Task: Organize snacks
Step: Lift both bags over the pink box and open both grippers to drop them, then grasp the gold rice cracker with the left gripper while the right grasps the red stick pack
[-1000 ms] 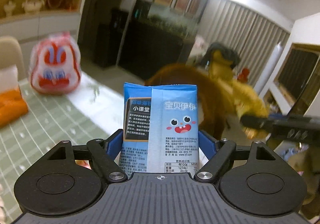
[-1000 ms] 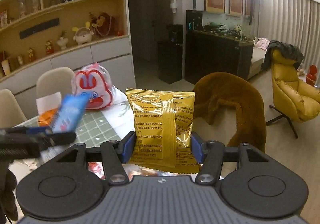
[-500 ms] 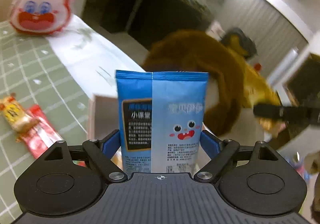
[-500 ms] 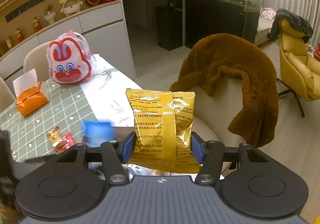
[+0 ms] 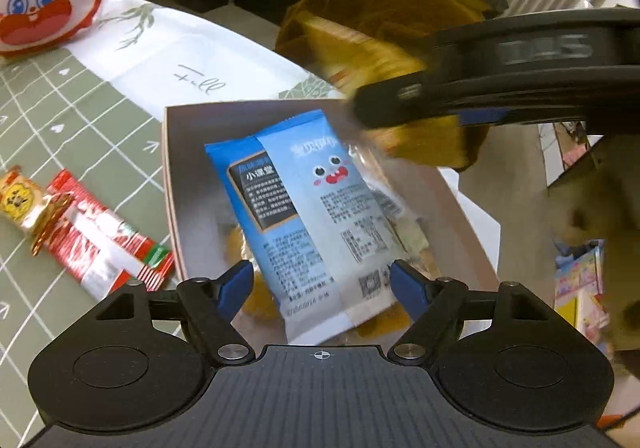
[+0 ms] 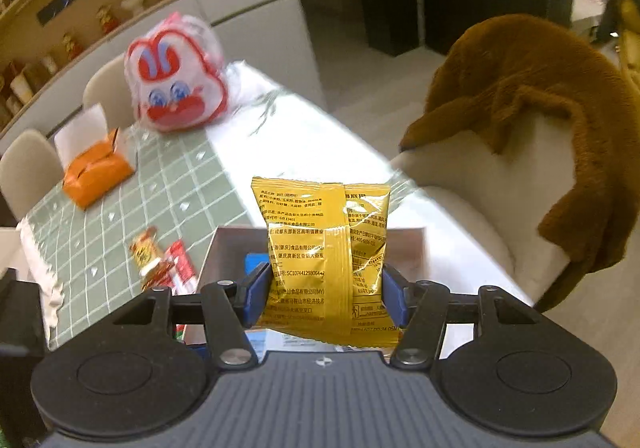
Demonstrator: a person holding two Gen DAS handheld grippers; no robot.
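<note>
Over the box (image 5: 168, 152), left tool (image 5: 322, 284) gapes around blue packet (image 5: 304, 216); right tool (image 6: 326, 296) clamps yellow packet (image 6: 324, 240).

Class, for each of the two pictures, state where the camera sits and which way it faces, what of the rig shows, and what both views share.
Left wrist: on the left gripper, angled down into the box; the blue packet lies loose between open jaws; the right gripper crosses above.
Right wrist: on the right gripper, facing across the table; jaws clamp the yellow packet.
Shared: box, rabbit bag, brown coat.
</note>
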